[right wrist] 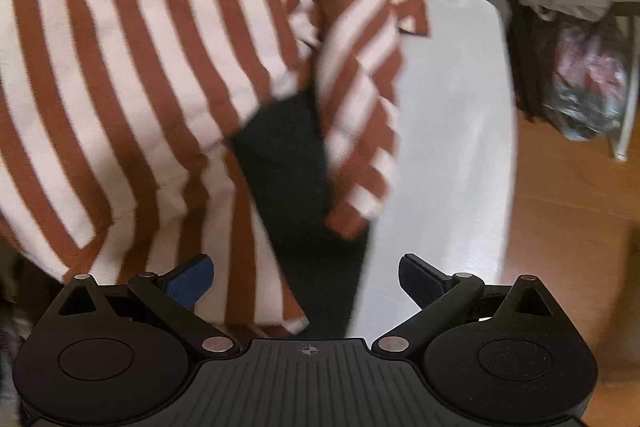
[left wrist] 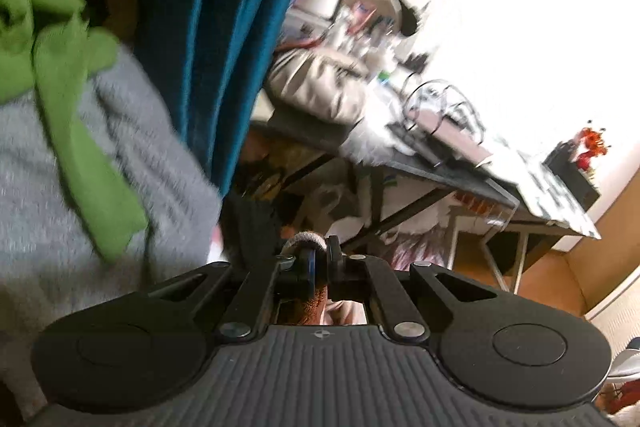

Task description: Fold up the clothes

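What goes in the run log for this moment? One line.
left tongs: shut on striped garment edge | right tongs: open, above striped garment | black garment underneath | fold: not yet done

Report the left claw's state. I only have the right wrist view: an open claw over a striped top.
Observer: The left claw is shut on a small fold of cloth.
Operator: Say what else lies near it.
Observer: A green garment lies crumpled on a grey blanket, to that claw's left.
Operator: Name what is ahead of it.
Observer: A teal cloth hangs there in long folds.
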Tool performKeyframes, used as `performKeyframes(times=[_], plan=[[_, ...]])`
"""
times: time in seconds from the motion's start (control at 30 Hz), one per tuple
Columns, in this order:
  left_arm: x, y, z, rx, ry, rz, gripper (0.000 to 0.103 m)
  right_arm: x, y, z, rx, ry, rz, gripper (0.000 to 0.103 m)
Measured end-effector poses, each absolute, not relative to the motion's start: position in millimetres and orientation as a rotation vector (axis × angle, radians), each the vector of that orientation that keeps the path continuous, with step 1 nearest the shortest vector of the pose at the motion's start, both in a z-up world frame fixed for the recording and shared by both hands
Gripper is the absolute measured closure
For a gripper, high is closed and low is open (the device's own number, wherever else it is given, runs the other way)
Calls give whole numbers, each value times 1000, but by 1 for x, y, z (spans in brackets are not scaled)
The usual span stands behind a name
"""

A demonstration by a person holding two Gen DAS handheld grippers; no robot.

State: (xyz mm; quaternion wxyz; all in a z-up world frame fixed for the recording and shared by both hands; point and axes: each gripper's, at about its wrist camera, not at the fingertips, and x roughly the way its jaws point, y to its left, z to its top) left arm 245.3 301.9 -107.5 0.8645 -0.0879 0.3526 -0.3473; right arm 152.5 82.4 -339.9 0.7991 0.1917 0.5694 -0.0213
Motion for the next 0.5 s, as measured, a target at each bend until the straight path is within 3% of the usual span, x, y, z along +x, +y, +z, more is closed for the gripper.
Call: performKeyframes(times=[0.5], plan=[[211,299,-18,-197,532,-875,98,199,101,-306,450,1098,44,5]])
